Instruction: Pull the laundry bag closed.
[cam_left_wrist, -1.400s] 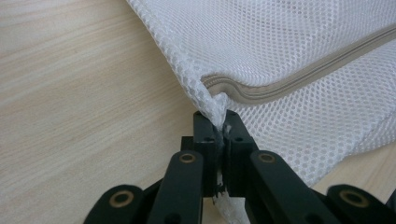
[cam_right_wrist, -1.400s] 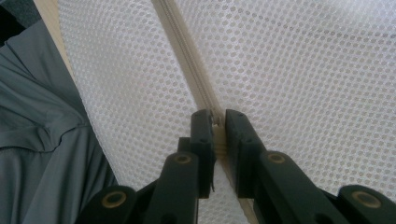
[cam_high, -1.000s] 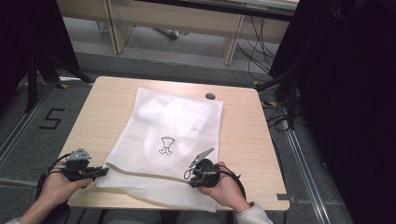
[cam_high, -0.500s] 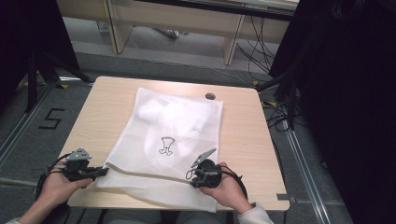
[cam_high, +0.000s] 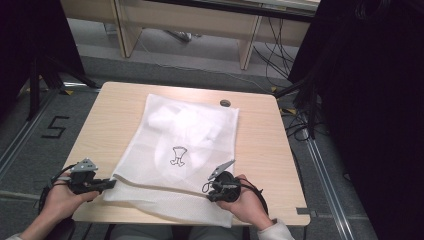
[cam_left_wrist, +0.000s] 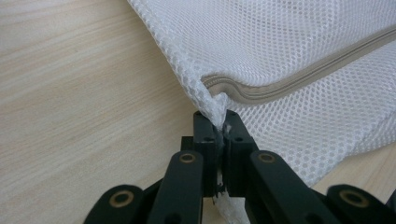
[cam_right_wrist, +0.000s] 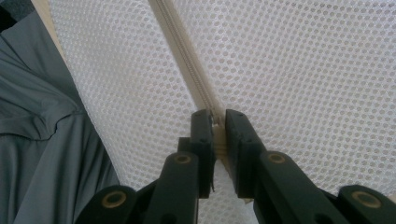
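Observation:
A white mesh laundry bag (cam_high: 185, 145) lies flat on the wooden table (cam_high: 115, 115), with white cloth inside and a small black print on it. My left gripper (cam_high: 111, 183) is at the bag's near left corner. In the left gripper view that gripper (cam_left_wrist: 220, 119) is shut on the mesh corner (cam_left_wrist: 212, 100) where the beige zipper (cam_left_wrist: 299, 79) ends. My right gripper (cam_high: 207, 192) rests on the bag's near edge. In the right gripper view it (cam_right_wrist: 216, 116) is shut on the zipper (cam_right_wrist: 180, 51), pinching it between the jaws; the mesh (cam_right_wrist: 303, 70) spreads on both sides.
A round cable hole (cam_high: 225, 103) sits at the table's far edge. Wooden desk legs (cam_high: 247, 45) and cables (cam_high: 295, 115) stand beyond the table, with dark curtains at both sides. The person's grey clothing (cam_right_wrist: 42, 130) shows below the table's near edge.

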